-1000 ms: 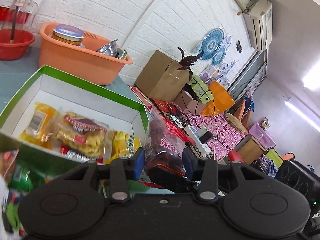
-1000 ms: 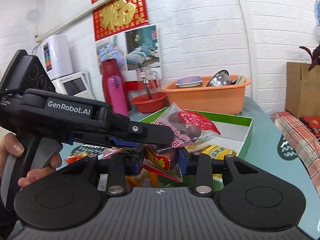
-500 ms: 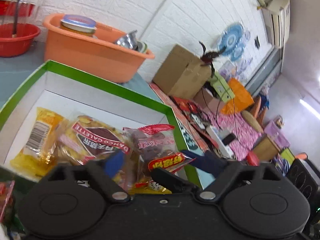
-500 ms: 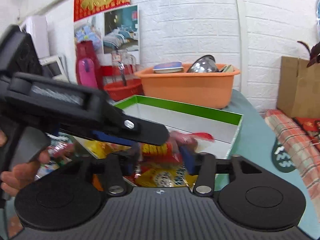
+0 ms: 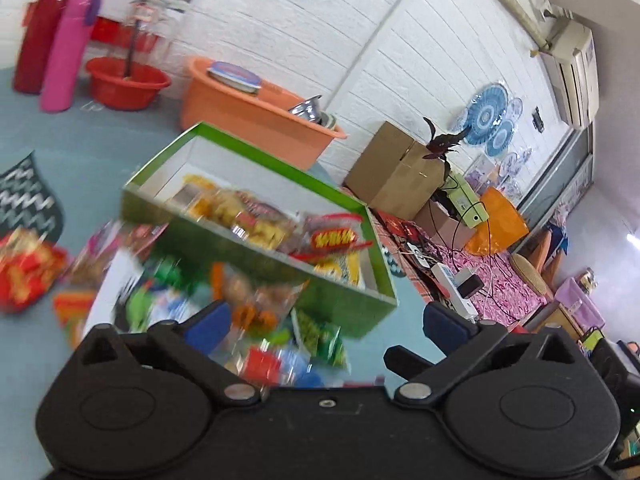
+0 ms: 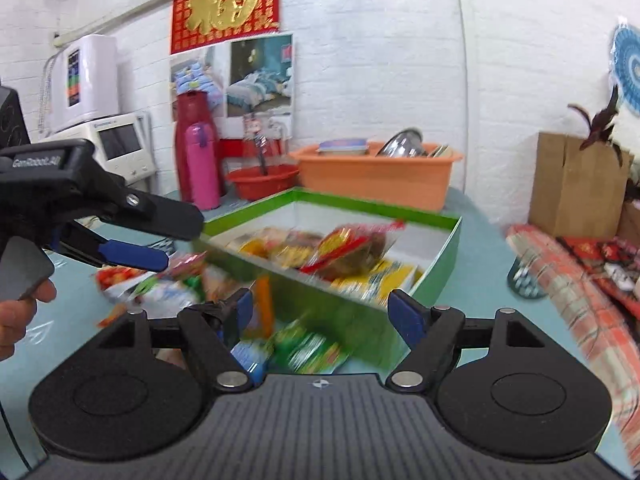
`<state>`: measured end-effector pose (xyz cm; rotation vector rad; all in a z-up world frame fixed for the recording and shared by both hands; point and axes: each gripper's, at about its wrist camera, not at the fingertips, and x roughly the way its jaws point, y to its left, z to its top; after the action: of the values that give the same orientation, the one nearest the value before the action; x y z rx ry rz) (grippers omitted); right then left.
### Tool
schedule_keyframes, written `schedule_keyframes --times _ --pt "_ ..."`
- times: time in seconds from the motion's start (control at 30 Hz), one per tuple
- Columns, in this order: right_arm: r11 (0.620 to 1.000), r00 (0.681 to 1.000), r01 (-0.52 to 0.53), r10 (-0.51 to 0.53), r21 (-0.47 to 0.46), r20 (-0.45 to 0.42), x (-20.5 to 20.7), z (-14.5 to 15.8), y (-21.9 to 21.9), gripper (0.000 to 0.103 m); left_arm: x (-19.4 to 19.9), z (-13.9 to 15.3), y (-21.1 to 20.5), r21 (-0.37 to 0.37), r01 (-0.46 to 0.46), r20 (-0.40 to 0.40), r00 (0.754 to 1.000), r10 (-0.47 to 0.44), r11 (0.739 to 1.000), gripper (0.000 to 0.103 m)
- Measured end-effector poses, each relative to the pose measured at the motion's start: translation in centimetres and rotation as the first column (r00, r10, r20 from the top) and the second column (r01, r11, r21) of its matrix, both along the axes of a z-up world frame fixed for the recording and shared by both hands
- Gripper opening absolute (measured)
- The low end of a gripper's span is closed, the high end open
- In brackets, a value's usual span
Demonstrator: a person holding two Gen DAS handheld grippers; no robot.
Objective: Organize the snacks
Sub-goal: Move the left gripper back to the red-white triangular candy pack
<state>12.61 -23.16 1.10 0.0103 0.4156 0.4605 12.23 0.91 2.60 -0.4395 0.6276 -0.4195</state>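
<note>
The green box [image 5: 256, 153] [image 6: 376, 205] holds several snack packs. A red and clear packet [image 5: 332, 236] [image 6: 348, 248] lies on top of them near the right end. My left gripper [image 5: 324, 320] hangs open, short of the box's near wall, with nothing between its fingers. From the right wrist view it [image 6: 178, 242] stands open at the left, with a hand [image 6: 20, 308] on its handle. My right gripper [image 6: 322, 310] is open and empty in front of the box. Loose packs [image 5: 24, 272] [image 6: 304, 348] lie blurred on the table below both grippers.
An orange basin [image 5: 248, 112] [image 6: 372, 180] with dishes stands behind the box. A red bowl [image 5: 126, 82] and a pink flask [image 5: 66, 48] stand at the back left. A cardboard box [image 5: 396, 172] and a checked cloth [image 6: 568, 280] lie to the right.
Both grippers went from shut on the red packet to wide open. The packet now lies in the green box. Both grippers have drawn back from the box.
</note>
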Motion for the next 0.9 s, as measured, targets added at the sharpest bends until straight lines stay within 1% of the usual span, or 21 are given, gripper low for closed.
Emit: schedule_keyframes --times 0.07,0.13,0.27,0.33,0.4,0.43,0.57,0.67,0.8,0.87,0.9 --pt "1.0 0.999 -0.021 0.021 0.008 -0.046 -0.7 -1.1 0.2 0.103 -1.7 -1.0 0.7 -0.017 -0.015 -0.011 1.0 0.015 1.0 0.103" --pt "0.999 0.995 -0.034 0.034 0.005 -0.095 -1.0 -2.3 0.8 0.103 -3.0 -2.1 1.3 -0.041 -0.016 -0.048 0.999 0.014 0.999 0.103" --pt "0.999 0.986 -0.033 0.029 -0.02 -0.162 -0.7 -3.8 2.3 0.103 -4.8 -3.7 1.6 -0.015 -0.021 -0.091 0.996 0.019 1.0 0.103" --pt "0.996 0.978 -0.084 0.081 -0.011 -0.193 -1.4 -4.1 3.1 0.103 -5.3 -4.3 1.7 -0.018 -0.016 -0.107 0.994 0.014 1.0 0.103" --pt "0.988 0.971 -0.152 0.153 0.018 -0.182 -2.8 -4.0 3.4 0.103 -5.6 -4.6 1.7 -0.024 -0.004 -0.114 0.994 0.001 1.0 0.103" --pt "0.988 0.972 -0.156 0.157 0.019 -0.173 -3.3 -3.9 3.5 0.103 -5.7 -4.8 1.7 -0.029 -0.001 -0.114 0.994 -0.002 1.0 0.103" --pt "0.994 0.981 -0.103 0.096 -0.034 -0.171 -4.2 -4.0 3.1 0.103 -5.7 -4.6 0.9 -0.04 0.036 -0.094 0.995 -0.04 0.999 0.103" --pt "0.995 0.98 -0.092 0.085 -0.032 -0.179 -4.1 -4.2 2.9 0.103 -5.4 -4.6 -0.2 -0.024 0.075 -0.075 0.994 -0.077 0.997 0.103" --pt "0.994 0.979 -0.096 0.086 -0.049 -0.183 -3.9 -4.5 3.4 0.103 -3.2 -4.9 -1.7 -0.012 0.137 -0.083 0.987 -0.138 0.99 0.103" --pt "0.994 0.98 -0.098 0.086 -0.057 -0.181 -3.8 -4.5 3.5 0.102 -2.0 -5.0 -2.7 0.006 0.161 -0.078 0.984 -0.161 0.987 0.103" --pt "0.994 0.98 -0.097 0.085 -0.058 -0.181 -3.8 -4.5 3.4 0.102 -1.5 -5.0 -3.1 0.018 0.168 -0.08 0.983 -0.166 0.986 0.101"
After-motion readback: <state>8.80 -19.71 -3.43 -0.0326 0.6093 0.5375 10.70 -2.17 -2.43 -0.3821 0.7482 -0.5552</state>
